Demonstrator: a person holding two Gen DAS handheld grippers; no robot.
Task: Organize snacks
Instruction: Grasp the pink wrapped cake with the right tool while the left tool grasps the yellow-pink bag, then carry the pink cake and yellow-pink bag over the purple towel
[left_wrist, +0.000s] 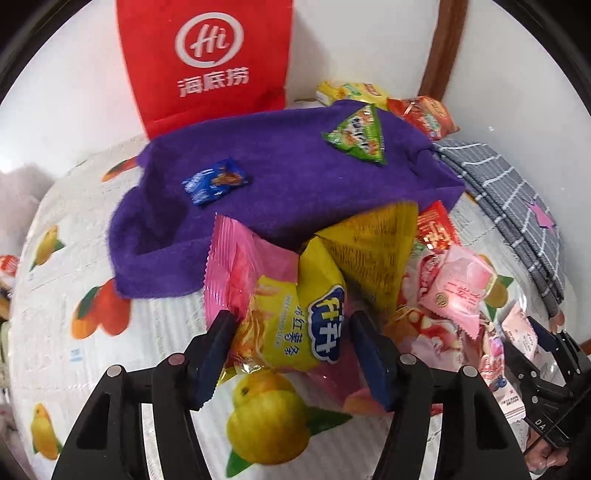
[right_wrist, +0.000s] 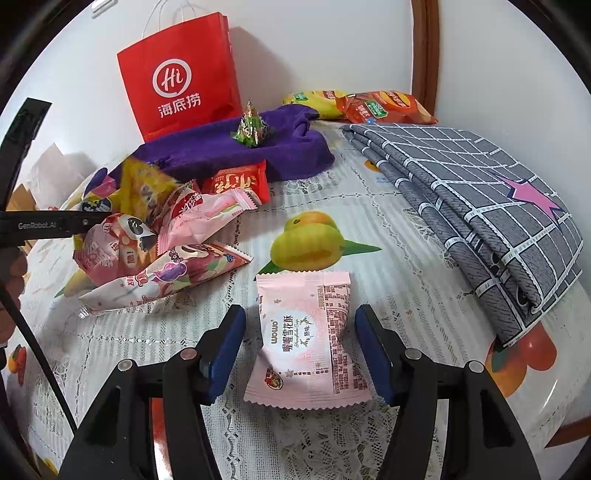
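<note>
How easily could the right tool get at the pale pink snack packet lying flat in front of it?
Probably yes: the pale pink snack packet lies alone on the tablecloth, already between the fingers of the right tool, which stand clear either side.

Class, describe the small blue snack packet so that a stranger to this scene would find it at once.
Find the red paper bag standing against the wall. In front of it lies a purple towel, with two snacks on top. The small blue packet lies near its left side, flat and dark blue, unlike the green pyramid-shaped packet farther right.
</note>
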